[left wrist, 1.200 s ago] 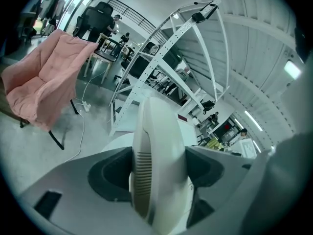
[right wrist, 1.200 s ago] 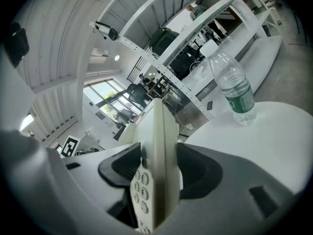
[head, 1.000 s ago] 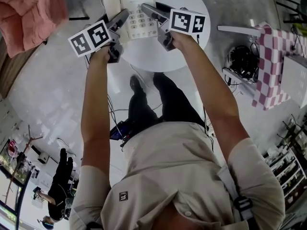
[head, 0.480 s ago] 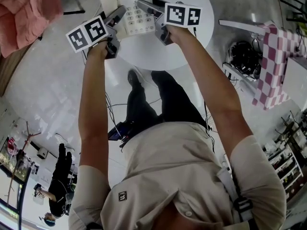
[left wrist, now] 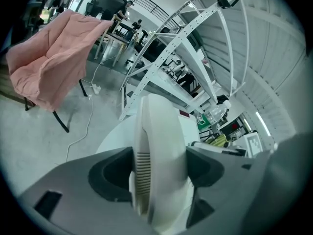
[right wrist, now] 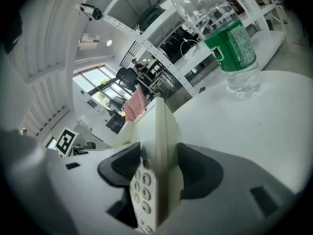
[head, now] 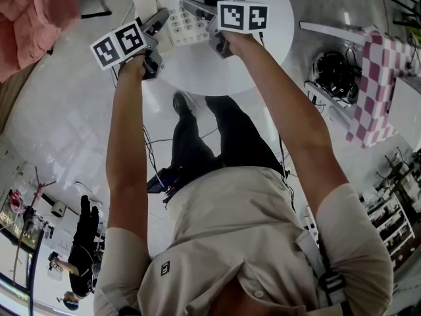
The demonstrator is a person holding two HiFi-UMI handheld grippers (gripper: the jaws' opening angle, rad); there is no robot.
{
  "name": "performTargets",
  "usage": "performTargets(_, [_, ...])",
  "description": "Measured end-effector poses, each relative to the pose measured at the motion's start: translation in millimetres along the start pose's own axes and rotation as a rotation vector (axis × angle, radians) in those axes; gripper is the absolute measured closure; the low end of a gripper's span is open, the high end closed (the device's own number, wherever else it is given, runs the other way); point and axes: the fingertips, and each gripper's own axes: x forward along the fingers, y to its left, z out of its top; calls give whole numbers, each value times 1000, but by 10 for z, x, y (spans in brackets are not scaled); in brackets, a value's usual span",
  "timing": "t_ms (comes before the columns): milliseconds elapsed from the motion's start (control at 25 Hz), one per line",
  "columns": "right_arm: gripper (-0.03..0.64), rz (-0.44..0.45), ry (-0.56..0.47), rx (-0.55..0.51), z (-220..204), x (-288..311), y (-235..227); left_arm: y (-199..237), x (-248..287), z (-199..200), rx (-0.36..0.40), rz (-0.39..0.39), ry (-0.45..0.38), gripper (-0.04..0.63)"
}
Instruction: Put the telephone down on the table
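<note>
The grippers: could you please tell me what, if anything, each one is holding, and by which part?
Both hold the white telephone: the left gripper is clamped across its handset, the right gripper across the edge beside its keypad.

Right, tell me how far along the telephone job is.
Done: the white keypad telephone is over the round white table. In hand: left gripper grips its handset, right gripper its keypad body. Remaining: set it down, release; touchdown not visible.
</note>
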Motion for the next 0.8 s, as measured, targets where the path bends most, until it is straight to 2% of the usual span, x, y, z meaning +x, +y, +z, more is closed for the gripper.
performTargets(360, [396, -24, 34, -35, -86, 99, -64, 114, 51, -70, 40, 38, 33, 276])
performTargets(800, [407, -135, 67, -124, -91, 102, -181, 132, 124, -74, 44, 53, 27, 275])
